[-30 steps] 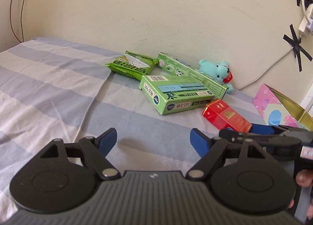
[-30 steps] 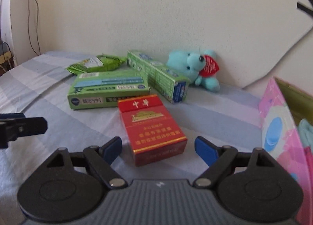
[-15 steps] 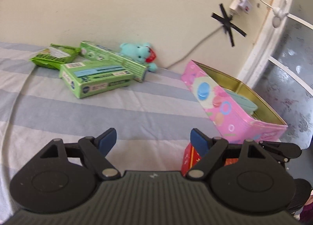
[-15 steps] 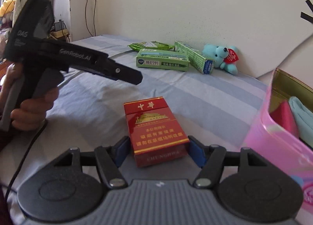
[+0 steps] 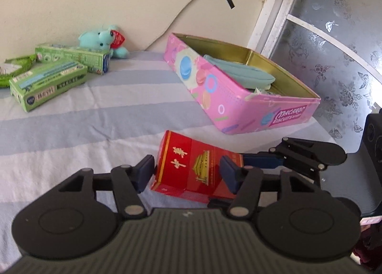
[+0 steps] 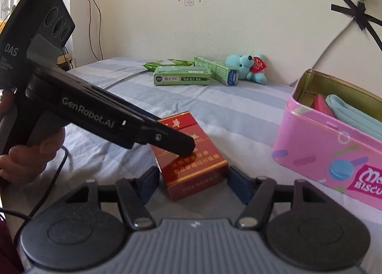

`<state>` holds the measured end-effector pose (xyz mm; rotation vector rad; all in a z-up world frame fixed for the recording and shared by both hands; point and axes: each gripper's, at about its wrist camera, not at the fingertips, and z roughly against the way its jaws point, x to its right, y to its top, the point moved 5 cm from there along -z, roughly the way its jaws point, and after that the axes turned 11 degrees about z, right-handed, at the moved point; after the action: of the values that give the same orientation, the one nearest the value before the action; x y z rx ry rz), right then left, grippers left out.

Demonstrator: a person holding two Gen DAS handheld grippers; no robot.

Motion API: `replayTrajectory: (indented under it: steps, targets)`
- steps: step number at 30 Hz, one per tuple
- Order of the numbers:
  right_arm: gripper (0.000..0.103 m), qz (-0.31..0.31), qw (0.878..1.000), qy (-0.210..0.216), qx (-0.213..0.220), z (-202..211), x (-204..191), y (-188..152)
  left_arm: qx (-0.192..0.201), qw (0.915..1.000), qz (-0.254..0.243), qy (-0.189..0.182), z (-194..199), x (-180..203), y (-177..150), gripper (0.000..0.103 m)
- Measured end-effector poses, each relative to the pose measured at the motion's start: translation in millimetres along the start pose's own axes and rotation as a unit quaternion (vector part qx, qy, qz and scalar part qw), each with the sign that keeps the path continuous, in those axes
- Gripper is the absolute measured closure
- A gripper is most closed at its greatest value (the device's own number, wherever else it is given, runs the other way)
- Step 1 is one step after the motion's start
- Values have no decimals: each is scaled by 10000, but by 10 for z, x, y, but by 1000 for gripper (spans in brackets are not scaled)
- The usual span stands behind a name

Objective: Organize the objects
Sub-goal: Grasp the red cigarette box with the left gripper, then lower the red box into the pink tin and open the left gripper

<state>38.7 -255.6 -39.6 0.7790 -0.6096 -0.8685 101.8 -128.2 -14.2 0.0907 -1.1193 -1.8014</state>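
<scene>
A red cigarette pack (image 5: 191, 166) (image 6: 191, 152) is held above the striped bed. My right gripper (image 6: 193, 179) is shut on its bottom end, one blue pad on each side. My left gripper (image 5: 188, 173) crosses it from the left with its pads closed against the pack near its top. In the right wrist view the left gripper's finger (image 6: 172, 141) lies across the pack's face. The open pink biscuit tin (image 5: 238, 97) (image 6: 329, 140) sits just right of the pack, with light-blue cloth and a red item inside.
Two green boxes (image 5: 47, 83) (image 5: 78, 58), a green packet (image 5: 12, 69) and a teal plush bear (image 5: 105, 40) lie by the far wall; the bear also shows in the right wrist view (image 6: 248, 69). A frosted window (image 5: 334, 47) stands behind the tin.
My right gripper closed on the red pack and carried it back toward the tin. My left gripper swung right and closed on the same pack.
</scene>
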Motion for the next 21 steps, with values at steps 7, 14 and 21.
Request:
replayTrajectory:
  steps: [7,14,21]
  targets:
    - [39,113,9920,-785,980,509,315,189,683,9946,-676,-399,106,606,487,42]
    - [38,-101,9809,-1631,1059,660,931,136,801,9882,-1219,-459,-388,1244,733,42]
    - [27,-473,9630,-2502,878,555,1470,-57,588,9936,-947,-177,-919,1479,851,28]
